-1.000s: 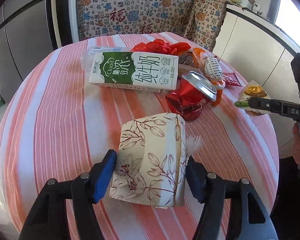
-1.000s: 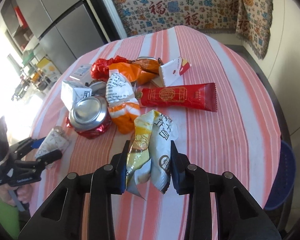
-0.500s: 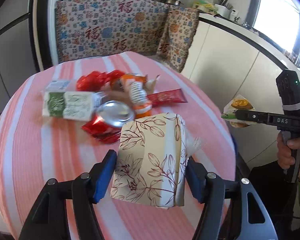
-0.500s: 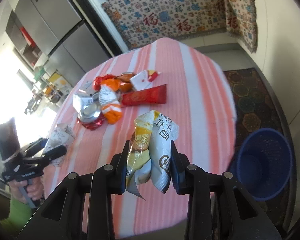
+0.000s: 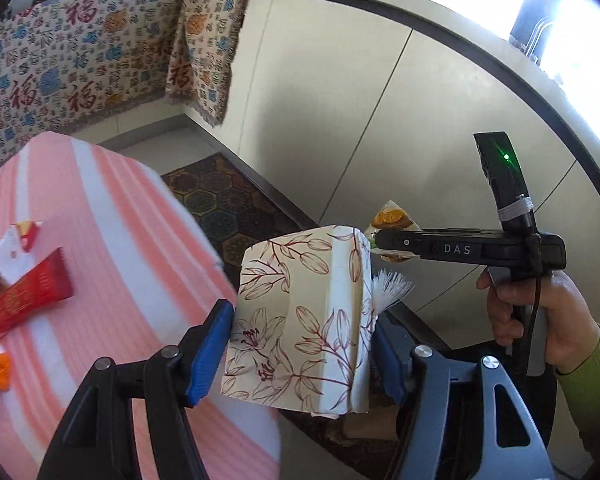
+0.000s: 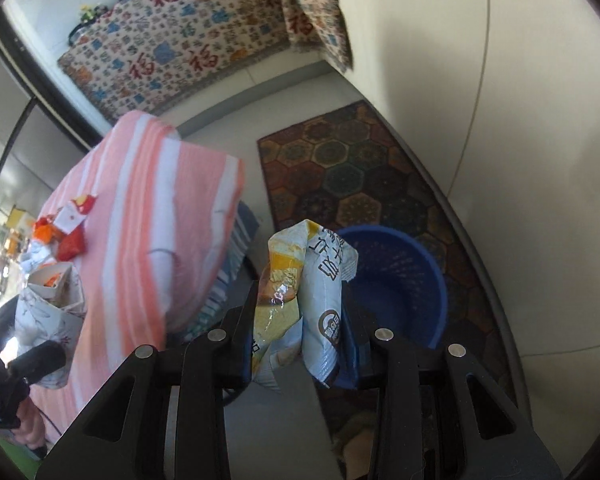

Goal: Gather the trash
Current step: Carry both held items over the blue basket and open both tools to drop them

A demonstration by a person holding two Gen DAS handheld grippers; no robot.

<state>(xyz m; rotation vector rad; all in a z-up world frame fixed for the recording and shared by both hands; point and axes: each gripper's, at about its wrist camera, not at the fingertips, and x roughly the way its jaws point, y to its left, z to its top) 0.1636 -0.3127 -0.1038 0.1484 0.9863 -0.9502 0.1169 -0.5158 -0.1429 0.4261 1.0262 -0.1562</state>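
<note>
My left gripper is shut on a cream tissue pack printed with brown lilies, held past the edge of the pink striped table. A crumpled yellow and white snack bag sits squeezed in my shut right gripper, just left of and above the blue mesh bin on the floor. The right gripper with its snack bag also appears in the left wrist view, a hand on its handle. In the right wrist view the tissue pack shows at lower left.
More wrappers lie on the table: a red bar wrapper, a white and red carton, orange packets. A patterned rug covers the floor by the white cabinet wall. A patterned cloth hangs behind.
Both grippers swung right, away from the table's middle and off its edge, each keeping its hold. The bin, out of sight a second ago, now lies just beyond the right gripper.
</note>
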